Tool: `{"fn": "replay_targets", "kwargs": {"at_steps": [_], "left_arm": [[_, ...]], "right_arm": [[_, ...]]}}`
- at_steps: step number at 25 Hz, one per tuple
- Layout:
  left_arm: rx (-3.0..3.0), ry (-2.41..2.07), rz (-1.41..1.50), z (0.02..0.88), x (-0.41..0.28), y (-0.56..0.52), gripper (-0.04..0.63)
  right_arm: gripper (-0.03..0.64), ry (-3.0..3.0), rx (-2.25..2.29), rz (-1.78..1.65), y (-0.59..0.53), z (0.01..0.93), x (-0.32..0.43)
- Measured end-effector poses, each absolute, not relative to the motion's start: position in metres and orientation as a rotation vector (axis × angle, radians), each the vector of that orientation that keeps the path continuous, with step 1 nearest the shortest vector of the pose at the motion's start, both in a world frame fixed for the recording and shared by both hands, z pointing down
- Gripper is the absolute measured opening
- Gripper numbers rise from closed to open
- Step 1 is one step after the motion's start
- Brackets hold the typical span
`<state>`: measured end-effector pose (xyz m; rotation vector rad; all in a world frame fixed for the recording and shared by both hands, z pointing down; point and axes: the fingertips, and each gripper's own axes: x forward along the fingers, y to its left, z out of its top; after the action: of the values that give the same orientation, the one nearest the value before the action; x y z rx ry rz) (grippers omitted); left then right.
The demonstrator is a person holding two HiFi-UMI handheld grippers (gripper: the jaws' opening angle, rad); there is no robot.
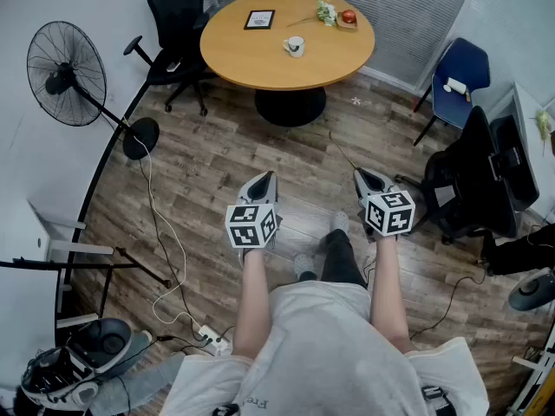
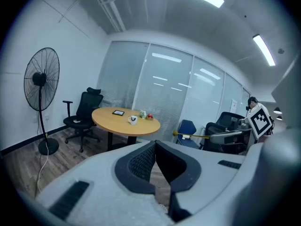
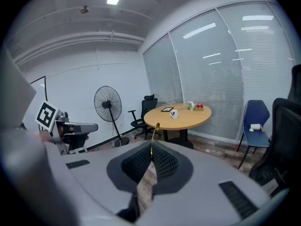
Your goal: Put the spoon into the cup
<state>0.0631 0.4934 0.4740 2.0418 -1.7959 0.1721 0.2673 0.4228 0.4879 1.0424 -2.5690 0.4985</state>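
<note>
A white cup [image 1: 295, 46] stands on the round wooden table [image 1: 251, 59] far ahead across the room; it also shows small in the left gripper view as the cup [image 2: 133, 120] and in the right gripper view as the cup [image 3: 174, 113]. My right gripper [image 1: 360, 173] is shut on a thin gold spoon [image 3: 154, 138], whose bowl sticks up past the jaw tips; in the head view the spoon [image 1: 342, 154] is a fine line ahead of the gripper. My left gripper [image 1: 269, 176] is shut with nothing in it, its jaw tips touching. Both grippers hover over the wooden floor, well short of the table.
A standing fan [image 1: 65, 72] and a black office chair [image 1: 178, 16] are left of the table. A blue chair [image 1: 460, 76] and a black chair [image 1: 473, 180] stand at the right. A framed picture [image 1: 259, 19], flowers and a red apple [image 1: 349, 16] lie on the table. Cables and a power strip [image 1: 212, 336] cross the floor.
</note>
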Motion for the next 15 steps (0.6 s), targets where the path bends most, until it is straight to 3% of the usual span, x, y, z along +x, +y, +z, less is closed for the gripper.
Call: {"fn": "replay_targets", "kwargs": {"at_steps": [15], "left_arm": [[2.046,-1.783,0.182,0.480,0.056,0.482,0.009]], "right_arm": [[0.000,-2.584,1.003,0.571,0.409,0.496,0.257]]}}
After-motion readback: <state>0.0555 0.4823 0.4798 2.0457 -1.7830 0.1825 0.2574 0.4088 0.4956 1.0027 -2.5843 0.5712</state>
